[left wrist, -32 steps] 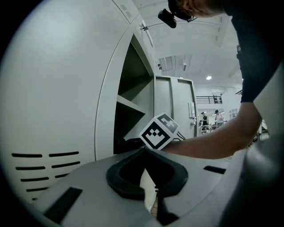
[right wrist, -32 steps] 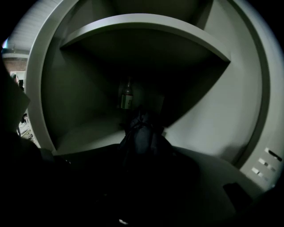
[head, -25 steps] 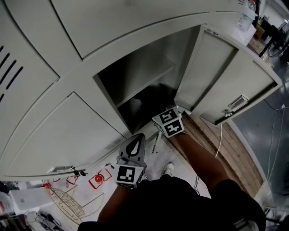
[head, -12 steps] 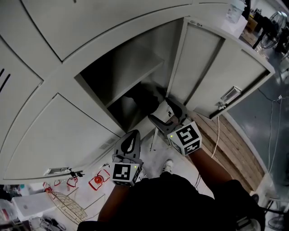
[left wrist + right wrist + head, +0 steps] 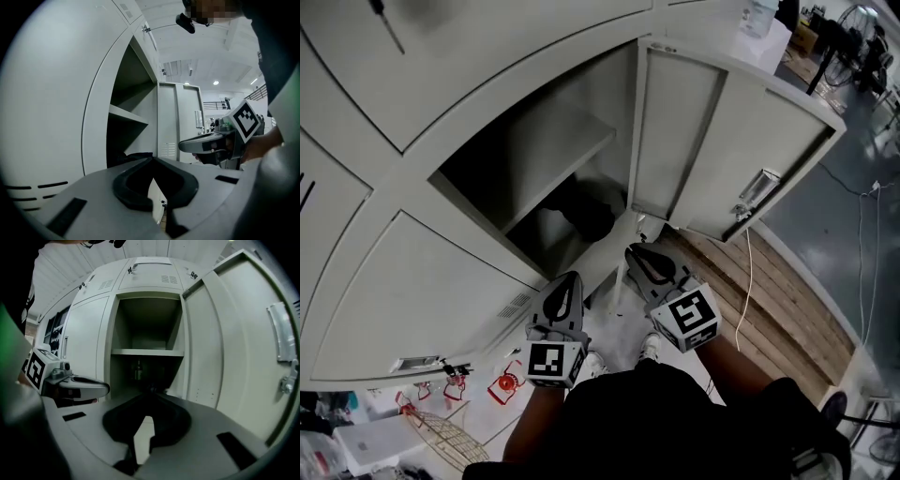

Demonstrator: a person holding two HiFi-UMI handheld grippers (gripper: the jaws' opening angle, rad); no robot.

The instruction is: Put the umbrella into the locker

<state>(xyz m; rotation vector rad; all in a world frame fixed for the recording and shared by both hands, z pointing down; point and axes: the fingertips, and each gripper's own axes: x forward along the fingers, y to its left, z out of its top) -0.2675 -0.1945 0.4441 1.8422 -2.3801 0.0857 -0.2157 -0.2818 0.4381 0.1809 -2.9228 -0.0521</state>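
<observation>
A second ago the right gripper [image 5: 635,255] was reaching into the open locker [image 5: 609,103], its fingers [image 5: 171,426] spread wide. Now it has drawn back out and hangs in front of the opening, below the edge of the door [image 5: 712,141]. The fingers are closing, tips all but touching, and nothing lies between them. The umbrella [image 5: 586,211] is inside, a dark bundle on the locker's bottom under the shelf [image 5: 567,141], towards the back and apart from both grippers. The left gripper [image 5: 569,279] has hardly shifted. It hovers beside the right one, pointing at the same opening, with its fingers [image 5: 129,194] pressed together on nothing. Taken together, this reads as a release. The umbrella has been let go and left in place, and the right hand is clearing out. The placing itself looks done, as far as these views tell. How securely the umbrella sits cannot be judged, because the compartment is dark and only its outline shows. The door stands swung wide to the right, with its latch plate facing outward. If the job includes shutting the locker, that step is still open, and the right gripper is the nearer one to the door.
</observation>
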